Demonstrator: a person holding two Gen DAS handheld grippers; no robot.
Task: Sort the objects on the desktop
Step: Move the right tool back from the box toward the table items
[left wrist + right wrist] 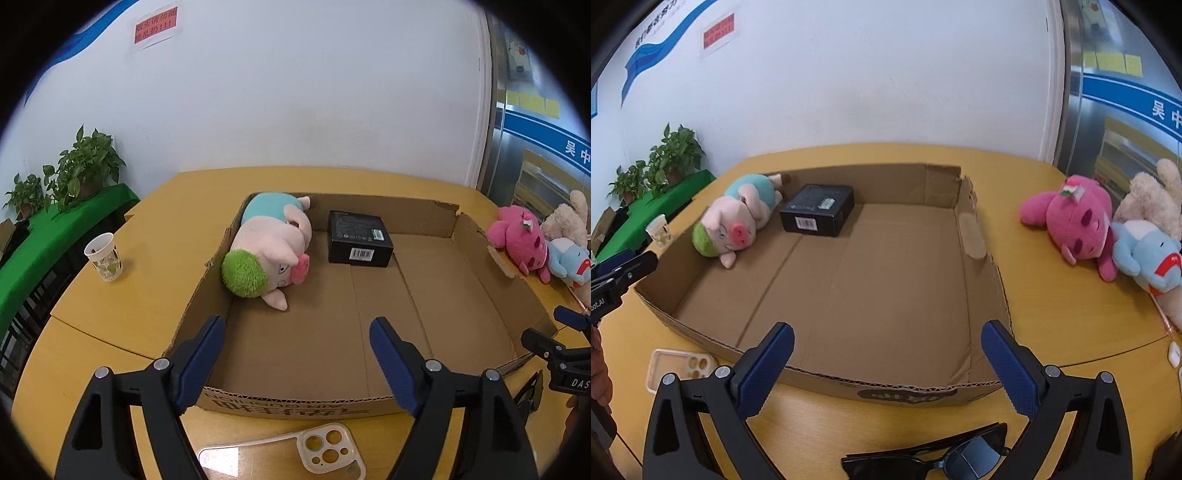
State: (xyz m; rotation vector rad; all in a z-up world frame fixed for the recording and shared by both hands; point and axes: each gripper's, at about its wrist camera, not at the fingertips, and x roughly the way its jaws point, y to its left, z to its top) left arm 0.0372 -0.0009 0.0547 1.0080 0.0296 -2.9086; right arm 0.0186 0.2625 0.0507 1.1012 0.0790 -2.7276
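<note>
A shallow cardboard box (476, 236) (975, 236) lies on the yellow table. Inside at its far left lie a pink pig plush with green hair (269, 251) (735, 221) and a black box (360, 238) (818, 210). My left gripper (297, 332) is open and empty over the box's near left edge. A clear phone case (295, 450) (677, 369) lies below it on the table. My right gripper (886, 339) is open and empty over the box's near edge. Black sunglasses (931, 458) lie under it.
A pink plush (1075, 218) (517, 236), a blue plush (1148, 254) and a beige plush (1152, 199) lie on the table right of the box. A paper cup (104, 256) (659, 229) stands to the left. White earbuds (1174, 352) lie at the right edge. Potted plants (85, 166) stand beyond.
</note>
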